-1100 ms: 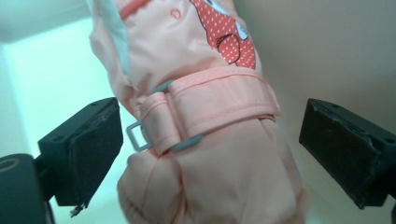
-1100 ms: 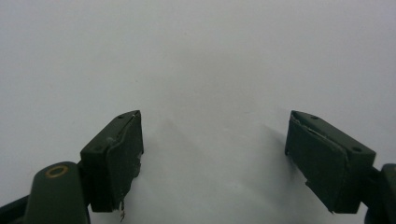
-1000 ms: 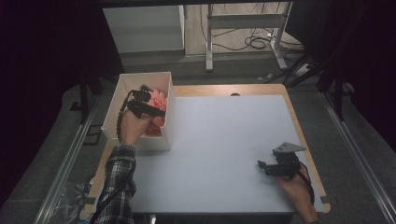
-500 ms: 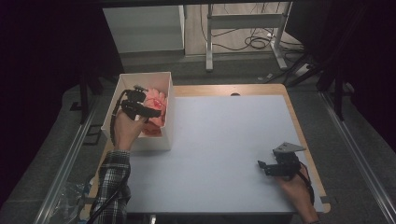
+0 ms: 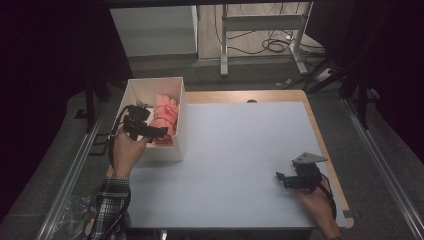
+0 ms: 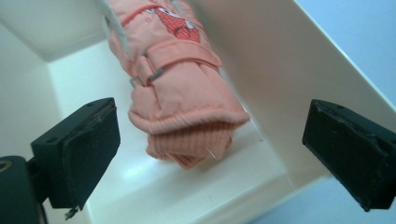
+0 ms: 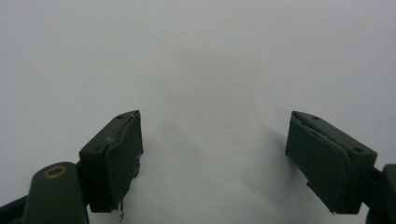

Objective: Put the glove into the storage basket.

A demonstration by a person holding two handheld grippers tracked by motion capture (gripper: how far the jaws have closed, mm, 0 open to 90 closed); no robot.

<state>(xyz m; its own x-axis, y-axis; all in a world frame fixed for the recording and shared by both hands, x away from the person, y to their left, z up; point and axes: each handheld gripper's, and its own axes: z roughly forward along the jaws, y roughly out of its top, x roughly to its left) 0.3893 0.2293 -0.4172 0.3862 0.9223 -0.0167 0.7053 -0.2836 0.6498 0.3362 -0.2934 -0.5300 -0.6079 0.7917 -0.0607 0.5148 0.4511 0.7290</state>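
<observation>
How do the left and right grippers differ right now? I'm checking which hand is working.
The left gripper is raised over the white box, fingers aimed at the pink glove; the right gripper sits low near the table's right edge, facing bare surface. The right carries a grey plate; none is visible on the left. Both are open and empty.

The left gripper (image 5: 159, 131) is reaching forward with jaws wide apart, and the right gripper (image 5: 281, 178) is resting low, gaping too.

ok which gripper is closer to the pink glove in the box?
Left. The left gripper is open over the white box, jaws either side of the pink glove. The right gripper, also open, rests across the table near its right edge.
</observation>
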